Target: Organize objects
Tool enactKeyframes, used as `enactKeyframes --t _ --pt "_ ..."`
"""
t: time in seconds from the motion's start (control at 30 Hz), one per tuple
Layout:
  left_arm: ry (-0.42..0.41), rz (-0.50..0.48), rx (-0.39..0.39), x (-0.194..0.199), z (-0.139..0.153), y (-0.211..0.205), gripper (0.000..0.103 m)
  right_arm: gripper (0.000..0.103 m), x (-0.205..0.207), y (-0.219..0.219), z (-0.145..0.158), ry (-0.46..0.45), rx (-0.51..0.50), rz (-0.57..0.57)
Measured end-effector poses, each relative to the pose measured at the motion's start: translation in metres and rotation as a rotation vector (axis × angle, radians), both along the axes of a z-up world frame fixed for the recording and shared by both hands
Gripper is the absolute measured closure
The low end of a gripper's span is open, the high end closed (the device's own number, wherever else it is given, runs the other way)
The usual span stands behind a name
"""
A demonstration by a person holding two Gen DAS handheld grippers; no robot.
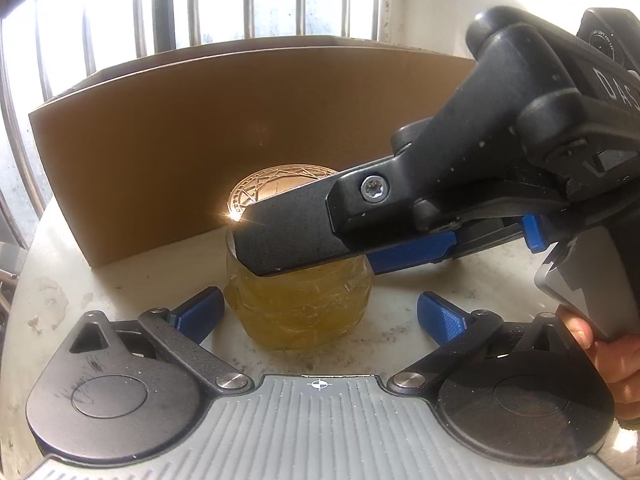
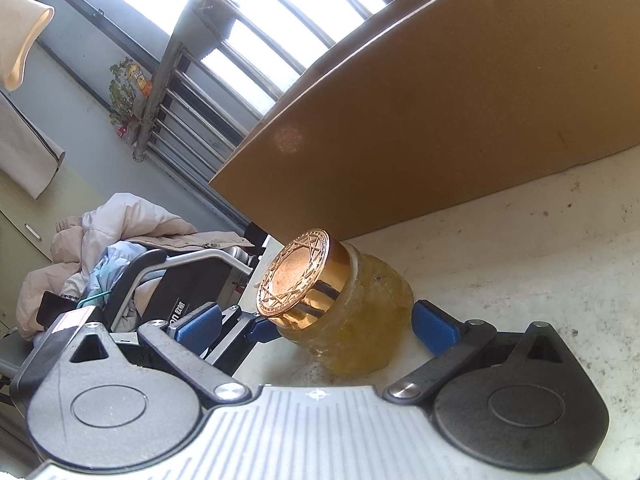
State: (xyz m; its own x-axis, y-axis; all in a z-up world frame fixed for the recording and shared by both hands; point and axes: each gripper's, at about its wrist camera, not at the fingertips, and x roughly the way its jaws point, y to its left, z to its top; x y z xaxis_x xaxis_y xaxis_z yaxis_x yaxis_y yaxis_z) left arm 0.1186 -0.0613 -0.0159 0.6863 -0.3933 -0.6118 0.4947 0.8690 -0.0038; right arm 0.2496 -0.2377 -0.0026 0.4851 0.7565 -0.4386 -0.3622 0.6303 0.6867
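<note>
A glass jar (image 1: 300, 308) of yellow stuff with a patterned gold lid (image 1: 276, 184) stands upright on the white table (image 1: 120, 288), just in front of a cardboard box (image 1: 240, 120). My left gripper (image 1: 320, 314) is open and low on the table, its blue pads either side of the jar's body. My right gripper (image 1: 312, 248) comes in from the right at lid height, its near finger covering the lid's side. In the right wrist view this gripper (image 2: 318, 328) is open, with the jar (image 2: 360, 320) and lid (image 2: 296, 276) between its pads and a gap on the left.
The box (image 2: 440, 120) blocks the far side of the table (image 2: 520, 260). A barred window (image 1: 248, 0) rises behind it. Past the table's left edge stands a chair heaped with clothes (image 2: 120, 232). A hand (image 1: 616, 356) holds the right gripper's handle.
</note>
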Motion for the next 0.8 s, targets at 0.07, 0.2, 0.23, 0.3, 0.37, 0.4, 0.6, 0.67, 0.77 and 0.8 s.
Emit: enactKeyframes --t 0.07,0.2,0.23,0.3,0.37,0.4,0.6,0.67,0.77,0.8 --pt "-0.001 -0.002 0.000 0.019 -0.002 0.000 0.000 0.000 0.001 0.000 0.000 -0.004 -0.001 0.010" --pt "0.002 -0.009 0.001 0.017 -0.002 -0.001 0.000 0.000 0.002 0.000 0.001 0.000 0.000 0.020" --pt "0.003 -0.010 0.002 0.017 -0.002 -0.002 0.000 0.000 0.003 0.000 0.000 0.001 0.000 0.023" --pt "0.006 -0.010 0.002 0.016 -0.001 -0.002 0.000 0.000 0.004 0.001 0.001 0.000 0.000 0.030" --pt "0.007 -0.009 0.000 0.019 -0.001 -0.002 0.000 0.000 0.004 0.001 0.000 0.002 0.000 0.035" --pt "0.007 -0.008 0.000 0.018 -0.001 -0.002 0.000 0.000 0.005 0.000 0.000 0.004 0.000 0.037" --pt "0.003 -0.002 0.001 0.016 -0.001 -0.008 0.000 0.000 0.007 0.002 0.009 0.028 -0.072 0.021" --pt "-0.002 -0.009 0.003 0.015 -0.001 -0.010 0.000 0.002 0.002 0.004 0.018 -0.046 -0.141 0.007" --pt "-0.004 -0.004 -0.006 0.015 0.000 -0.014 0.000 0.006 -0.004 0.011 0.032 -0.124 -0.241 0.003" --pt "-0.003 -0.002 -0.009 0.015 0.000 -0.014 0.001 0.010 -0.004 0.014 0.035 -0.138 -0.263 0.013"
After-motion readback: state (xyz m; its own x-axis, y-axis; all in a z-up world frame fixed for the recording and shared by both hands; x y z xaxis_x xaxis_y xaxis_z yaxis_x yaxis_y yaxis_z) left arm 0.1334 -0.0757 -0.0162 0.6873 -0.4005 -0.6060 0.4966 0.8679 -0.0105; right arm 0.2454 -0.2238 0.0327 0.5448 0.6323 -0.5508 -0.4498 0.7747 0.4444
